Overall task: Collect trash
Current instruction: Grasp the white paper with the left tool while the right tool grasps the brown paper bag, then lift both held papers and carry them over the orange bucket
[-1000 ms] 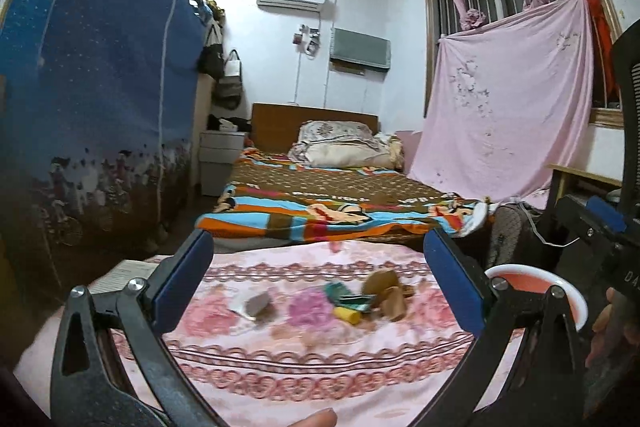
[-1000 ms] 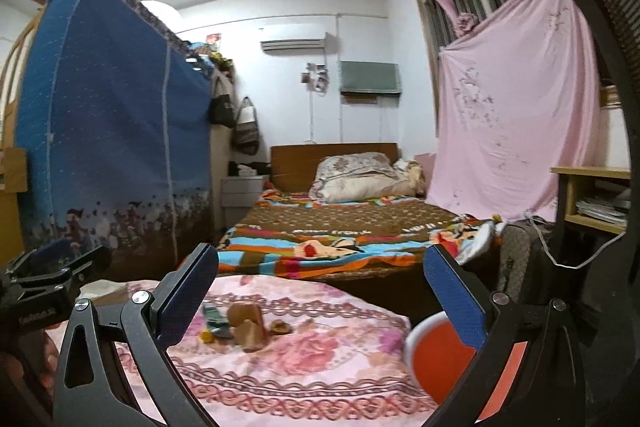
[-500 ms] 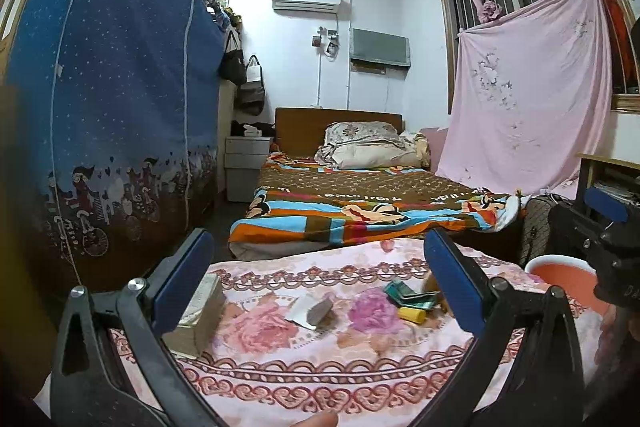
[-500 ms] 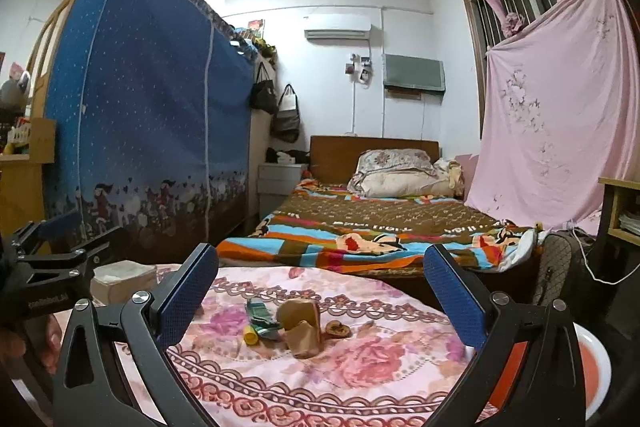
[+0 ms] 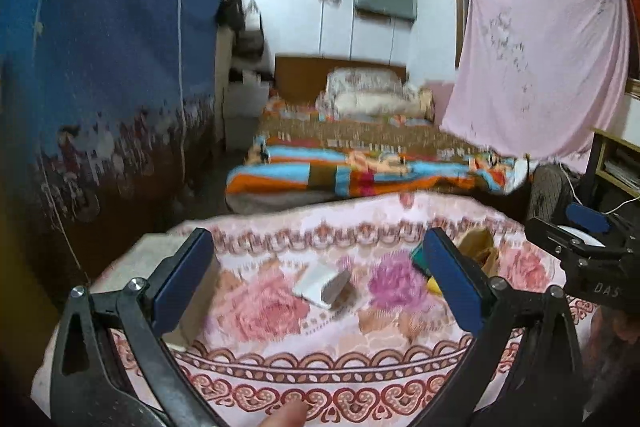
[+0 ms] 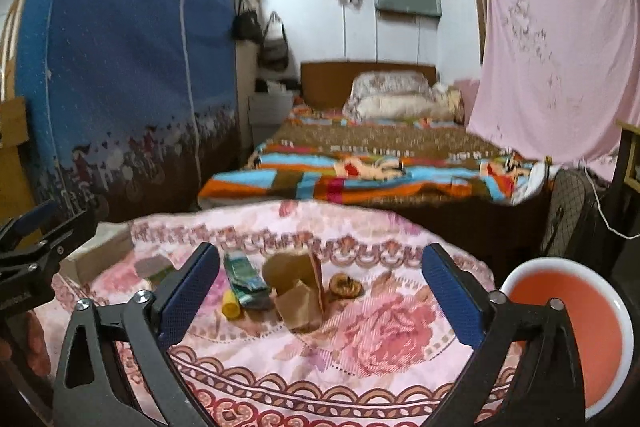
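Note:
Trash lies on a table under a pink floral cloth (image 6: 380, 327): a brown paper bag (image 6: 298, 291), a green wrapper (image 6: 244, 277), a small yellow piece (image 6: 231, 307) and a brown round scrap (image 6: 345, 285). A white and grey wrapper (image 5: 324, 285) lies apart, further left. My right gripper (image 6: 320, 255) hovers short of the bag. Its jaws are closing slightly but still stand wide, with nothing pressed between the pads. My left gripper (image 5: 316, 247) is open above the cloth, facing the white wrapper. An orange bin with a white rim (image 6: 560, 327) stands at the table's right.
A tissue box (image 5: 160, 251) sits at the table's left edge. A bed with a striped blanket (image 6: 360, 179) is beyond the table, a blue wardrobe cover (image 6: 120, 87) stands on the left, and a pink sheet (image 6: 560, 47) hangs on the right. A fingertip (image 5: 286, 415) shows at the bottom.
Both grippers have come closer to the table and tilted down, so the trash looks larger. The tissue box has come into the left view. No item has been touched.

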Tool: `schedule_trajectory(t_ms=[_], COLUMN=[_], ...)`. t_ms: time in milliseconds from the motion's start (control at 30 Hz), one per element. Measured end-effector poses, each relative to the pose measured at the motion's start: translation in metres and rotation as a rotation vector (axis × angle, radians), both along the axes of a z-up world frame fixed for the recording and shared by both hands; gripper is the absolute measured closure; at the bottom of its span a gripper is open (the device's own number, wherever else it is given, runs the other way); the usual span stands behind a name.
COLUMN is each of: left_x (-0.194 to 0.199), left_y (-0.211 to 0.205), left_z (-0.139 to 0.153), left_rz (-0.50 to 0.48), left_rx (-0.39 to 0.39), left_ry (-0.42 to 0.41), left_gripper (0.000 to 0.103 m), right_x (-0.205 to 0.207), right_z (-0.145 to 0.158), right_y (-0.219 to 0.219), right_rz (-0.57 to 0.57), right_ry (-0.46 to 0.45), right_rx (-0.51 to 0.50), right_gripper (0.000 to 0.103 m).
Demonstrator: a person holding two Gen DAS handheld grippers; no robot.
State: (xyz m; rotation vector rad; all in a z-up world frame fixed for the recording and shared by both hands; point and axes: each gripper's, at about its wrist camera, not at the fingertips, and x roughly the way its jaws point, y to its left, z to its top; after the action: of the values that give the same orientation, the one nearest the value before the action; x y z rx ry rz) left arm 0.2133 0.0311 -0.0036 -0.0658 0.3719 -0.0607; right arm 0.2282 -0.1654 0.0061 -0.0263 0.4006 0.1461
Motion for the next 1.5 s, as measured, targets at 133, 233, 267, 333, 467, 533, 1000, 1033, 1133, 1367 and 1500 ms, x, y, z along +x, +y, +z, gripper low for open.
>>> schedule_trajectory(t_ms=[133, 233, 267, 333, 467, 533, 1000, 1033, 1133, 1367, 1500], left_x=[0.017, 0.032, 0.037, 0.045, 0.058, 0.063, 0.072, 0.073, 0.073, 0.064, 0.056], left_y=[0.002, 0.004, 0.004, 0.006, 0.008, 0.008, 0.011, 0.011, 0.009, 0.004, -0.001], left_z=[-0.009, -0.018, -0.021, -0.026, -0.035, -0.039, -0.050, -0.050, -0.048, -0.040, -0.033], left_rz=[-0.014, -0.015, -0.022, -0.029, -0.044, -0.049, -0.083, -0.085, -0.092, -0.131, -0.148], left_rx=[-0.023, -0.034, -0.045, -0.062, -0.096, -0.108, -0.149, -0.149, -0.143, -0.133, -0.122], left_ry=[0.090, 0.184, 0.220, 0.265, 0.337, 0.370, 0.446, 0.446, 0.442, 0.384, 0.333], left_gripper=[0.013, 0.014, 0.015, 0.017, 0.024, 0.029, 0.078, 0.079, 0.083, 0.084, 0.084], right_x=[0.011, 0.019, 0.021, 0.027, 0.036, 0.040, 0.049, 0.049, 0.048, 0.047, 0.043], right_z=[-0.009, -0.013, -0.015, -0.019, -0.025, -0.030, -0.042, -0.042, -0.042, -0.041, -0.039], right_y=[0.006, 0.009, 0.008, 0.007, 0.005, 0.005, 0.017, 0.018, 0.021, 0.020, 0.019], right_rz=[0.013, 0.023, 0.025, 0.019, 0.011, 0.010, 0.044, 0.049, 0.064, 0.070, 0.079], right_ry=[0.060, 0.099, 0.111, 0.135, 0.181, 0.213, 0.278, 0.277, 0.277, 0.262, 0.243], right_rx=[-0.026, -0.031, -0.026, -0.020, -0.008, -0.011, -0.058, -0.061, -0.072, -0.061, -0.053], right_gripper=[0.021, 0.022, 0.023, 0.023, 0.028, 0.036, 0.066, 0.070, 0.078, 0.084, 0.088])
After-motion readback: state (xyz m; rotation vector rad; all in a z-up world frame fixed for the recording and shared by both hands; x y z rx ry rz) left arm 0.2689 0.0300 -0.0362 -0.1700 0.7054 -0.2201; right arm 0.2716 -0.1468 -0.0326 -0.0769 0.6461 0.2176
